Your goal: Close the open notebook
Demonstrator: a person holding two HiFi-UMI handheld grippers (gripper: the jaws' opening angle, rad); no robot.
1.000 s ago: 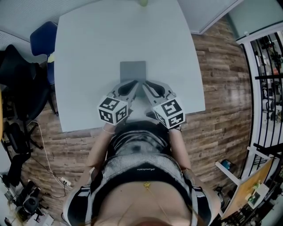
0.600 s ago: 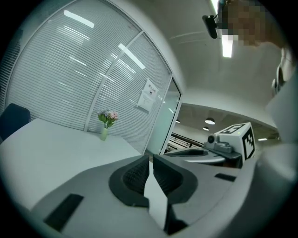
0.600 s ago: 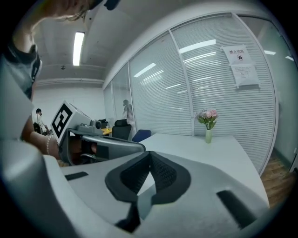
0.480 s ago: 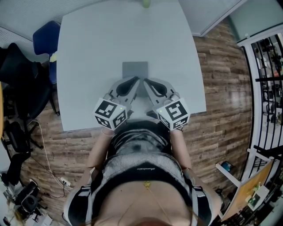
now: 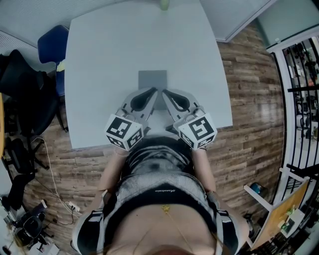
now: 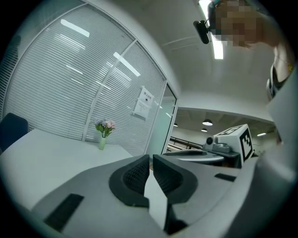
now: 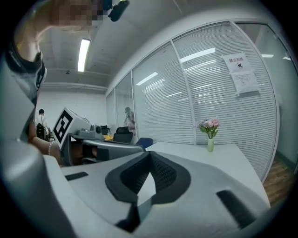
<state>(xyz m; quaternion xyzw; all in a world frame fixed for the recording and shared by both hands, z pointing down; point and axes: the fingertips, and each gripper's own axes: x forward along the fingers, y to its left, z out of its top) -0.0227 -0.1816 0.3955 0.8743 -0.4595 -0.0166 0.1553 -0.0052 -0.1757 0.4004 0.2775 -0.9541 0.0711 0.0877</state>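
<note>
The notebook (image 5: 152,79) lies flat on the table (image 5: 99,60), a plain grey rectangle just above the middle of the head view, with no open pages showing. Just below its near edge the two grippers meet tip to tip, forming a V. The left gripper (image 5: 155,91) comes in from the lower left and the right gripper (image 5: 163,92) from the lower right. From above I cannot tell whether either tip touches the cover.

In its own view, the left gripper (image 6: 151,158) has its jaws drawn nearly together, with only a thin slit between the pads and nothing in it. The right gripper (image 7: 150,153) has its jaws closed tip to tip, also on nothing. Both views look out level across the table and do not show the notebook.

At the table's far edge, top centre of the head view, stands a vase (image 5: 163,4) of flowers. A blue chair (image 5: 50,45) sits at the upper left, with wood floor (image 5: 249,99) to the right. In the right gripper view a notice (image 7: 242,74) hangs on the glass wall at upper right.
</note>
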